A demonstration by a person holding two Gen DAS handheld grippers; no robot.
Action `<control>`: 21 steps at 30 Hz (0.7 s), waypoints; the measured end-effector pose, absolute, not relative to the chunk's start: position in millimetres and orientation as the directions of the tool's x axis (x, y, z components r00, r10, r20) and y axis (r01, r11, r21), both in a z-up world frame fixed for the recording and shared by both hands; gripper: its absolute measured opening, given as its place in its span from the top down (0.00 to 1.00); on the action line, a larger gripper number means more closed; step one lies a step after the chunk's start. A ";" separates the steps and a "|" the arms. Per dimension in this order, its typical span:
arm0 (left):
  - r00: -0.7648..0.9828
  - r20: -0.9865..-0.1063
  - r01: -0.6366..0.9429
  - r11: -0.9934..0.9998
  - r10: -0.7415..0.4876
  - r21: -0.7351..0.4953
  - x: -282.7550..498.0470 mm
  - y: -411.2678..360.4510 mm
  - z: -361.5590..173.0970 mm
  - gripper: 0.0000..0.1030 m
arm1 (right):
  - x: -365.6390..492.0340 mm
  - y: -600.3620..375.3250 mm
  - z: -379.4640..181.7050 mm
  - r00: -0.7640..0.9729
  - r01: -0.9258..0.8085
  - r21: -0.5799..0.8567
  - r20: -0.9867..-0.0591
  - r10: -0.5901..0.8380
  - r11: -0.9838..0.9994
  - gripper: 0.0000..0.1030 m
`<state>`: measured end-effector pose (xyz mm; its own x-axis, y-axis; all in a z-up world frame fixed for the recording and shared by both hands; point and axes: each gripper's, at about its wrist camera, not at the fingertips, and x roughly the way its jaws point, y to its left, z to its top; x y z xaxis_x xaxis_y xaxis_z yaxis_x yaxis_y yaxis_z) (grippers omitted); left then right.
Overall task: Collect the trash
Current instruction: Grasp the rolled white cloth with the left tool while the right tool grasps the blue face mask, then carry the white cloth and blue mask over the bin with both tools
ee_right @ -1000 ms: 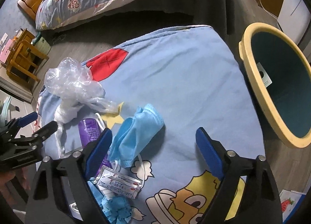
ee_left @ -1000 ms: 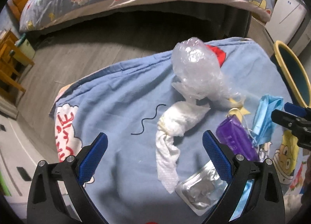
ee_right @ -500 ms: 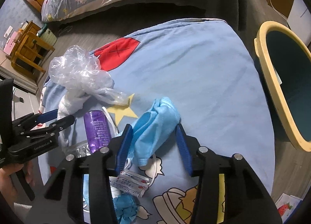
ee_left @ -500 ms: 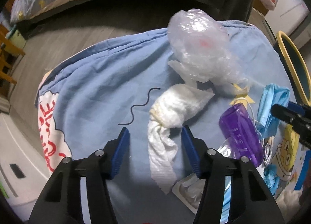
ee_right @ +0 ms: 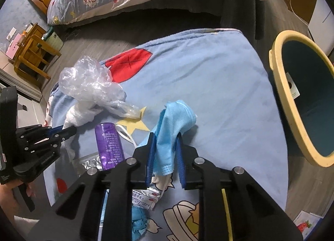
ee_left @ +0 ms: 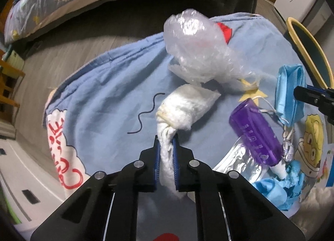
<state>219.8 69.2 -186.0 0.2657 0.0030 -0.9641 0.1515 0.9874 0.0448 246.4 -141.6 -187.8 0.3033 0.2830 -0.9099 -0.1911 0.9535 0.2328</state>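
blanket (ee_right: 208, 86) covers surface, trash scattered on it | bin (ee_right: 292, 103) beside blanket | left gripper (ee_left: 166, 138) clamped on tissue (ee_left: 183, 109) | right gripper (ee_right: 165, 136) clamped on mask (ee_right: 173, 128) | bottle (ee_left: 256, 132) lies between them

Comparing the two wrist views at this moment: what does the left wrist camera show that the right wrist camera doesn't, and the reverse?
Only the left wrist view shows the thin dark wavy string on the blue sheet and the left gripper with its jaws closed on the white tissue wad.

Only the right wrist view shows the inside of the yellow-rimmed bin, a printed sachet, and the right gripper clamped on the blue face mask.

Both show the clear plastic bag, the purple bottle and the foil packet.
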 end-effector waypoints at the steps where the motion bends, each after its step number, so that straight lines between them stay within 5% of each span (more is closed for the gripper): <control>1: 0.271 -0.963 0.152 0.987 0.001 0.044 217.6 68.2 -183.3 0.90 | 246.8 -143.4 -185.7 0.308 -0.186 0.235 -0.908 0.284 0.954 0.85; 21: 0.454 -0.888 0.140 0.990 -0.071 -0.007 165.7 55.7 -89.5 0.92 | 218.1 -182.1 -105.0 0.457 -0.141 0.286 -0.830 0.319 0.948 0.86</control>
<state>165.7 55.7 -89.5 0.4541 -0.0706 -0.8882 0.1398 0.9902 -0.0073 218.1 -182.1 -105.0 0.4573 0.3185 -0.8303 -0.1410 0.9478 0.2859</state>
